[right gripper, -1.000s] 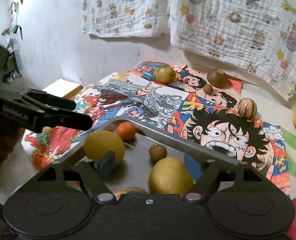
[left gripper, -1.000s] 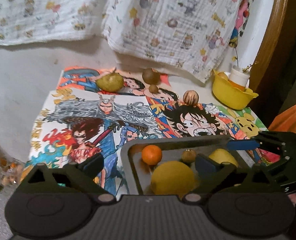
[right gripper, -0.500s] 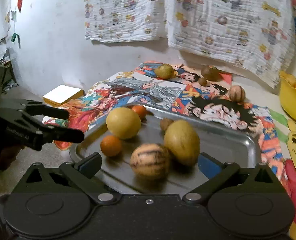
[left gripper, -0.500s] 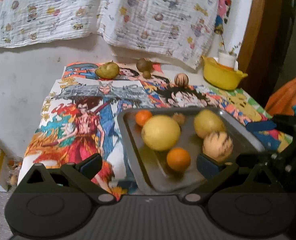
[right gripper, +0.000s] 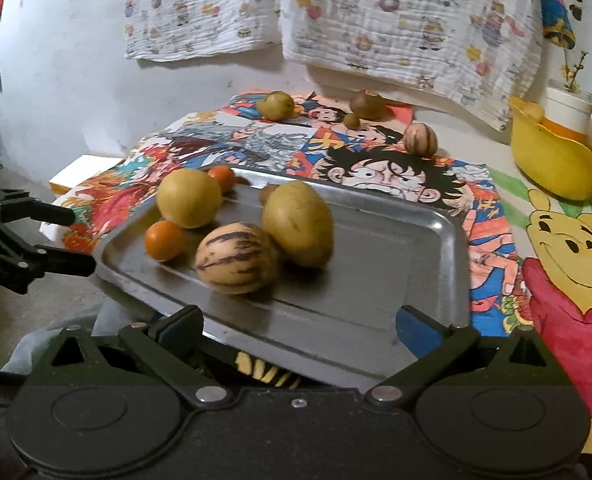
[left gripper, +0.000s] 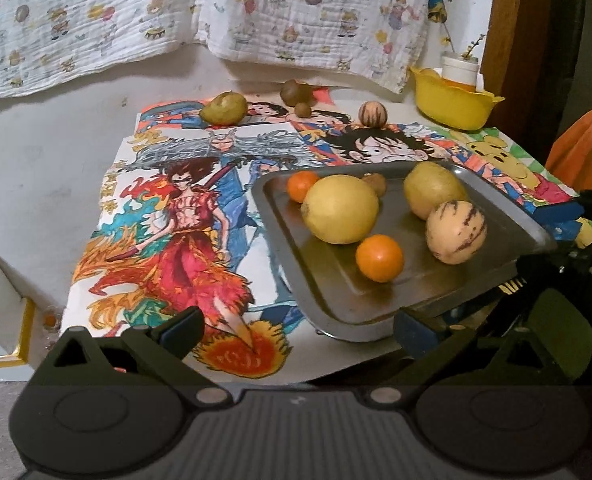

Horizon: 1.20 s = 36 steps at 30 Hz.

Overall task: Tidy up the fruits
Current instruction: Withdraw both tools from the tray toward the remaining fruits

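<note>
A rectangular grey metal tray (right gripper: 376, 280) sits on a desk (left gripper: 48, 168) covered with bright cartoon-print paper (left gripper: 176, 216), its near edge jutting past the desk's front. On the tray lie a large round yellow fruit (right gripper: 188, 198), a yellow-green oval fruit (right gripper: 298, 224), a pale striped melon-like fruit (right gripper: 236, 258), two small oranges, one at the near left (right gripper: 164, 240) and one at the far left corner (right gripper: 222, 178), and a small brown fruit (right gripper: 268, 192) half hidden behind the oval one.

The right tool (right gripper: 300, 324) faces the tray's near edge with its blue-padded fingers spread as wide as they go, holding nothing; the tray rim lies between them without touching the pads. The left tool (left gripper: 296, 328) points at the tray's near left corner, its fingers likewise spread and empty.

Four more fruits rest on the paper at the back of the desk: a green pear-shaped fruit (right gripper: 275, 105), a brown round fruit (right gripper: 366, 103), a tiny brown one (right gripper: 351, 121) just in front of it, and a second striped fruit (right gripper: 420, 139). A yellow plastic bowl (right gripper: 552, 160) holding a white cup (right gripper: 568, 106) stands at the far right, below patterned white cloths (right gripper: 376, 12) hung on the wall.
</note>
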Available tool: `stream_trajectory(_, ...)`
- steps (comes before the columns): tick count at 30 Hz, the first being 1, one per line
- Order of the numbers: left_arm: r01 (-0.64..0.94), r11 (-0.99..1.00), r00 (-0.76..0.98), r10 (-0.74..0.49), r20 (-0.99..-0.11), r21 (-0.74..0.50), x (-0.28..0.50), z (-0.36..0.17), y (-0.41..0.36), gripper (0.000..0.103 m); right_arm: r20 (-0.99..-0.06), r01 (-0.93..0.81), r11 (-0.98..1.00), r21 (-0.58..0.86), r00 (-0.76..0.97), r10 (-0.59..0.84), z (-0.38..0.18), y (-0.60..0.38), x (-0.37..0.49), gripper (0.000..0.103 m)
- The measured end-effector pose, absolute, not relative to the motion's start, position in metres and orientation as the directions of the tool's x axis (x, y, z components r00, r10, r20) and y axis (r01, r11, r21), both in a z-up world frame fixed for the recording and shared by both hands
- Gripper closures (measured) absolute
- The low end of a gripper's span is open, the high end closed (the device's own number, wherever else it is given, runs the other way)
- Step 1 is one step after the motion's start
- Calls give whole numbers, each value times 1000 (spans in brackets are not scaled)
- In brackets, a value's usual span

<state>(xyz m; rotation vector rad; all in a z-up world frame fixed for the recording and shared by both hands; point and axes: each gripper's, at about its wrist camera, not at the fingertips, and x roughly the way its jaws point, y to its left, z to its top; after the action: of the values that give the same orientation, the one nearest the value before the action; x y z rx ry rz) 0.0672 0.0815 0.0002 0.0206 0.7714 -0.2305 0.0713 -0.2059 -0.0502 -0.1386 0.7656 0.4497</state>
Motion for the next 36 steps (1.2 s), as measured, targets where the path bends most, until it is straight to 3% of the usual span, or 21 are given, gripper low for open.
stream_trajectory(12,146,987,712,-150,-686,-64,107,18,103,0,-691,-436,900,12,647,323,-43,-213,109,1)
stream_trajectory(18,126,990,722,-135,-678,-62,145,23,108,0,-627,-438,898,46,687,367,-31,-218,135,1)
stream_trajectory(36,210,977,750,-185,-635,-36,289,34,70,1,-605,-427,904,18,715,350,-30,-188,268,1)
